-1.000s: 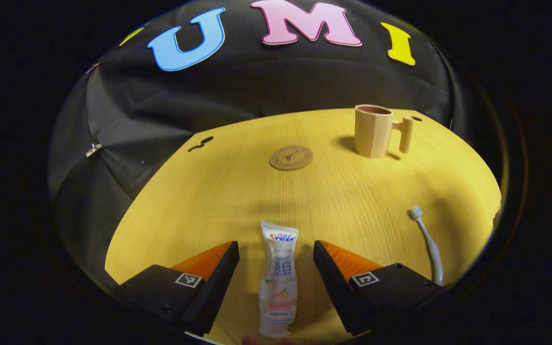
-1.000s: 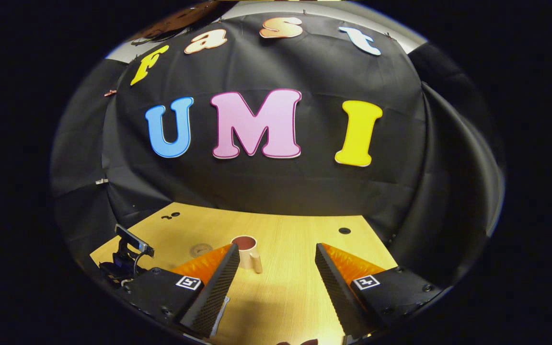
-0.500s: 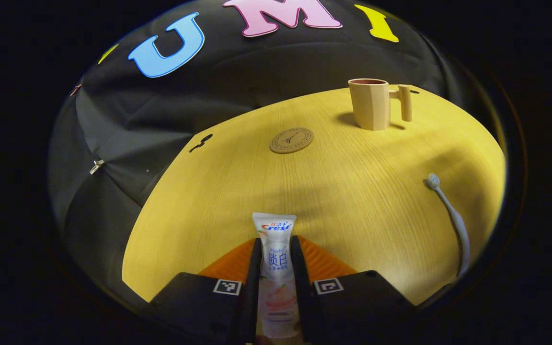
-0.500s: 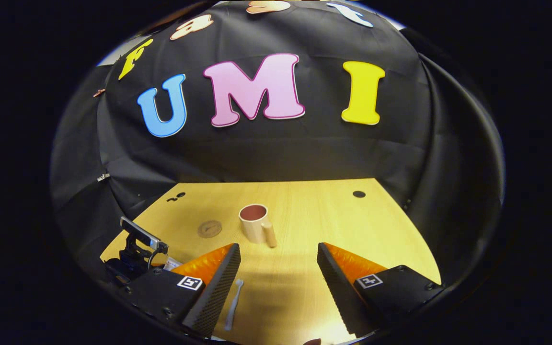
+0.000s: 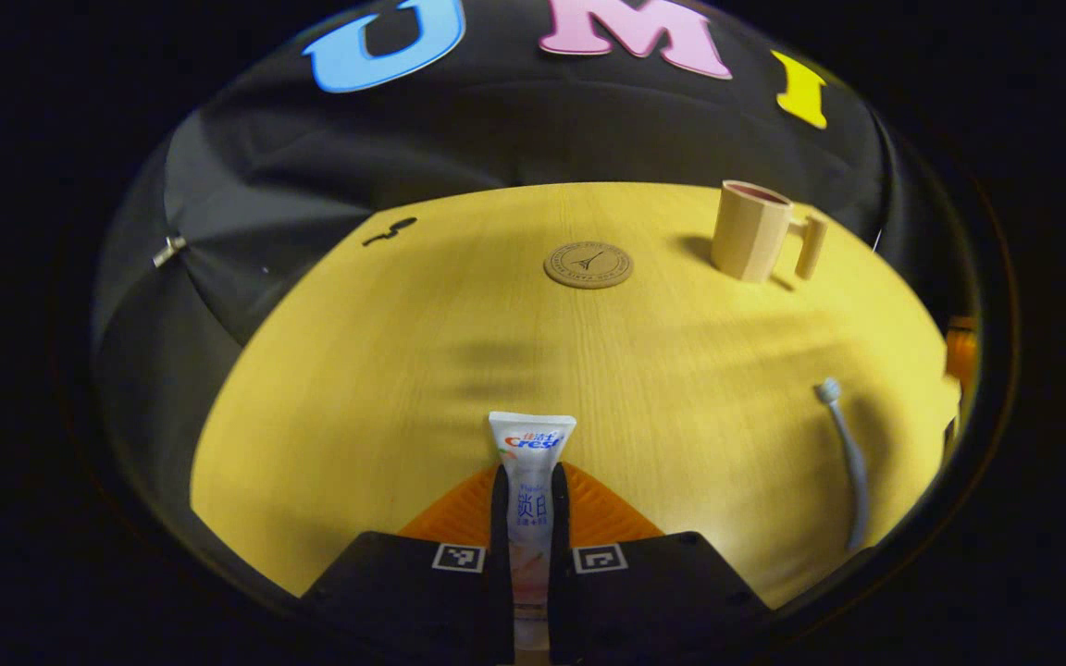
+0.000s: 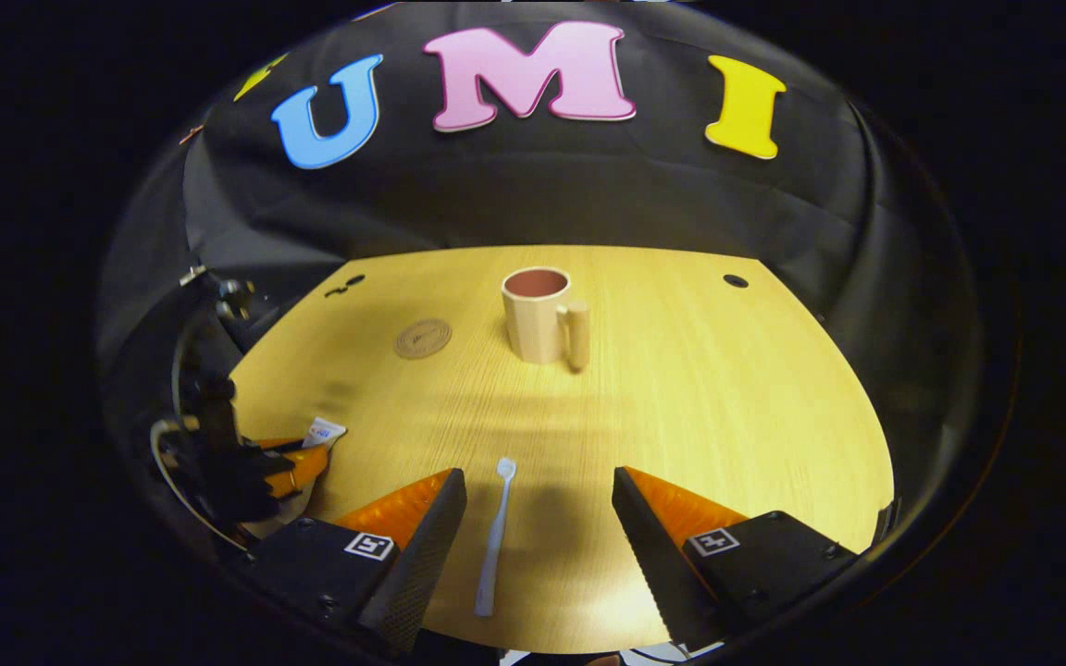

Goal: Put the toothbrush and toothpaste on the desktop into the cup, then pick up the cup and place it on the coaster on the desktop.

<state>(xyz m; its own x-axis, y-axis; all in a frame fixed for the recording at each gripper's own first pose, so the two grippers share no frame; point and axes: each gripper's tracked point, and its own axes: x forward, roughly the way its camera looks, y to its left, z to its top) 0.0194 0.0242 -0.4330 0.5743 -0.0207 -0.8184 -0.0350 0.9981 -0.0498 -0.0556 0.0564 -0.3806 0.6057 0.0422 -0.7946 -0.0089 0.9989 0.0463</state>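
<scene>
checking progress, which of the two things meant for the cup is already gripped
The toothpaste: the left gripper is shut on it. The toothbrush lies flat on the desktop between the open right gripper's fingers.

Warm overhead light on the desktop [image 5: 385,370], soft blurred shadows, strong fisheye bending at the edges, dim surroundings.

You have a yellow wood-grain tabletop [image 5: 385,370] with visible grain lines. At its far edge sit a round dark cable hole [image 6: 735,280] and a keyhole-shaped cutout [image 5: 390,229]. A small metal clip [image 5: 166,250] pins the black backdrop cloth [image 6: 533,194].
</scene>
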